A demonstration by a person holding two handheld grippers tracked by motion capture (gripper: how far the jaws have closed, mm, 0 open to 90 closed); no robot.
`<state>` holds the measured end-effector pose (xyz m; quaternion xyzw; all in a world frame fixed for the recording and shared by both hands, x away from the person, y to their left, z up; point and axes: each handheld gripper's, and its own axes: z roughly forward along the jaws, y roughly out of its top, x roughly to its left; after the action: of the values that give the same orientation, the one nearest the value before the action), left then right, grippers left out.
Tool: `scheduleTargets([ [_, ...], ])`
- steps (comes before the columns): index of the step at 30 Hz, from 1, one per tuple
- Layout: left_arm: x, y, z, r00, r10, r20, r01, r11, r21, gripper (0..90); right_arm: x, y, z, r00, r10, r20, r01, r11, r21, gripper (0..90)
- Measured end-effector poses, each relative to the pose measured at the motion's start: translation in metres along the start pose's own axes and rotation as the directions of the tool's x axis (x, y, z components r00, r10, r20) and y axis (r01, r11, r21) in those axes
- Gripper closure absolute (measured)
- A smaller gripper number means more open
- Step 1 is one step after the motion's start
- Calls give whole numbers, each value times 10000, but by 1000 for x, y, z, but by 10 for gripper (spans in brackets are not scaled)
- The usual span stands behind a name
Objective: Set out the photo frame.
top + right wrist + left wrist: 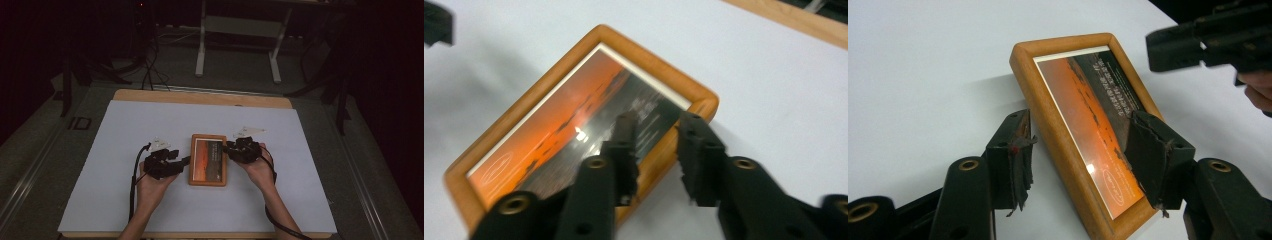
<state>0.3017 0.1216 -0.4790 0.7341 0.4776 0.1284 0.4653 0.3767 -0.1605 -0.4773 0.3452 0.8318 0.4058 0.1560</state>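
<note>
We see the frame (208, 160) flat on the table (125, 130). Left gripper (1078, 155) spread astride its left rail; right gripper (656, 150) spread astride its right rail. Uneven closing could skew it.

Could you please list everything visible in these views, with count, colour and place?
picture frame: one, orange-brown wood around a sunset print, flat at the middle of the table, between the two grippers.
sheet: one, pale white, covering most of the table top.
table: one, light wood, edge showing at the far side.
stand: one, white legs, on the floor beyond the table.
cables: several, black, on the floor at far left.
left gripper: one, black, open, jaws astride the frame's long side.
right gripper: one, black, jaws astride the frame's other long edge; closure unclear.
hands: two, entering from the near edge, each holding a gripper.
</note>
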Motion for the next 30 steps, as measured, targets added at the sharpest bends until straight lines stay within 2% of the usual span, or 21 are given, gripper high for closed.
scheduleTargets([
  [3, 0, -1, -2, 9999, 85, -119, -85, 10000, -50, 455, -2, 2, 4, 9999, 71, 117, -69, 9999, -133, 824],
  [4, -1, -1, -2, 9996, 128, -255, -130, 9999, -95, 456, -4, 5, 9, 9994, 58, 337, -48, 9995, -302, 898],
  [8, -4, -2, -2, 9976, 401, -556, -407, 9991, -91, 456, -5, 7, 14, 9987, -136, 489, 153, 9993, -355, 900],
  [17, -2, -5, -2, 9988, 259, -425, -262, 9996, -71, 467, -3, 12, 29, 9987, -123, 486, 134, 9997, -217, 900],
  [20, -1, -4, -2, 9987, 269, -429, -272, 9996, -62, 465, -2, 11, 34, 9976, -232, 646, 237, 9997, -67, 900],
  [26, -1, -4, -1, 9986, 254, -454, -255, 9997, -6, 460, -4, 8, 36, 9981, -97, 615, 102, 9999, -84, 900],
  [30, -1, -5, -1, 9987, 222, -461, -222, 9998, 9, 459, -4, 9, 36, 9979, -199, 619, 200, 9998, -10, 900],
])
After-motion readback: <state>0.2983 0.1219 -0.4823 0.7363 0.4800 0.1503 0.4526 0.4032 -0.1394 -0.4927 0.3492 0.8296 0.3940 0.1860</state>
